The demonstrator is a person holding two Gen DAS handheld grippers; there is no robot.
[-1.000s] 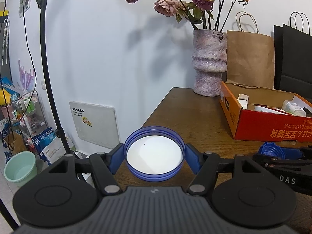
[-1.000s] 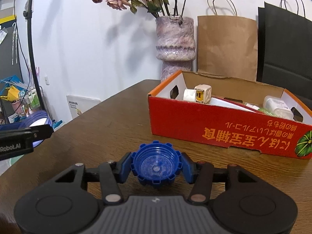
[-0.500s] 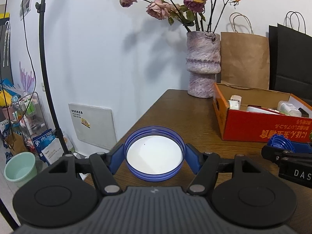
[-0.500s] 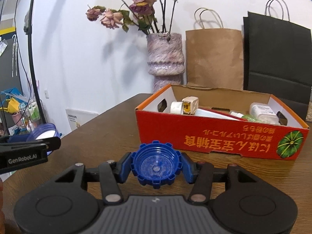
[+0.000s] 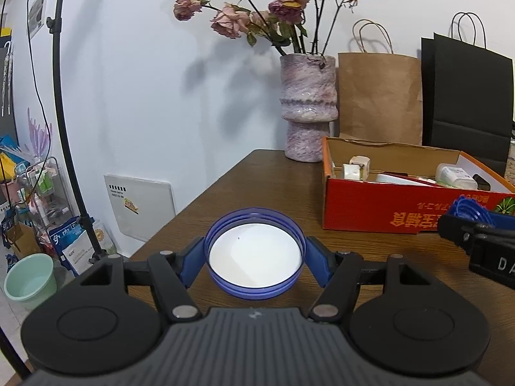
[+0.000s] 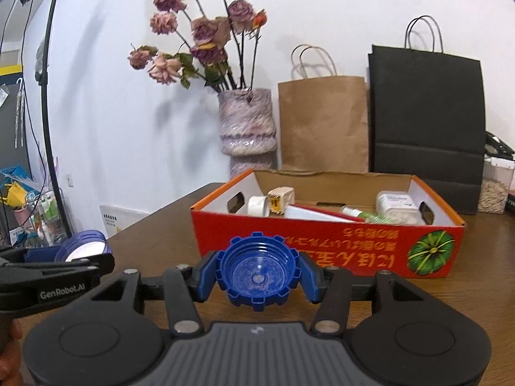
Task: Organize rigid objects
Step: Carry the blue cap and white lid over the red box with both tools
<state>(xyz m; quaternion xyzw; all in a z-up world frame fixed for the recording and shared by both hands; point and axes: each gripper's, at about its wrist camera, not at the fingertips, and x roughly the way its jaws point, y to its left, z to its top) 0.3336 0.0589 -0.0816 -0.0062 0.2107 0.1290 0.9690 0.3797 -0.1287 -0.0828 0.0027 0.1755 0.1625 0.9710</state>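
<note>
Since the earlier frames both grippers have drawn back from the box (image 6: 325, 247): in the right view it now sits farther off and shows its whole red front, and in the left view it has slid from 3 o'clock toward 2 o'clock, with more bare table (image 5: 257, 186) in front of it. The left gripper (image 5: 254, 262) is clamped on a wide lid (image 5: 254, 259), purple-blue at the rim and white inside, held by opposite edges with its hollow facing the camera. The right gripper (image 6: 257, 276) grips a smaller blue cap (image 6: 259, 273) with a toothed rim in the same way, hollow side toward the lens. Both pieces hang above the table, short of the box, which lies at 1 o'clock from the cap. Each looks like light, stiff moulded plastic, unlikely to break; the lid's smooth thin wall could slip or flex under a hard squeeze, so a hold across its widest line suits it, while the cap's teeth give the pads ready purchase. Counted: one lid, one cap, one box, two grippers. Inside the box are about five small items: a white roll, a cream plug-like block, a flat white piece with a red edge, a green-patterned tube and a white lidded tub. Behind it stand one vase (image 6: 248, 122) of dried roses at 12 o'clock and two paper bags, one brown (image 6: 323, 122) and one black (image 6: 426, 122).
</note>
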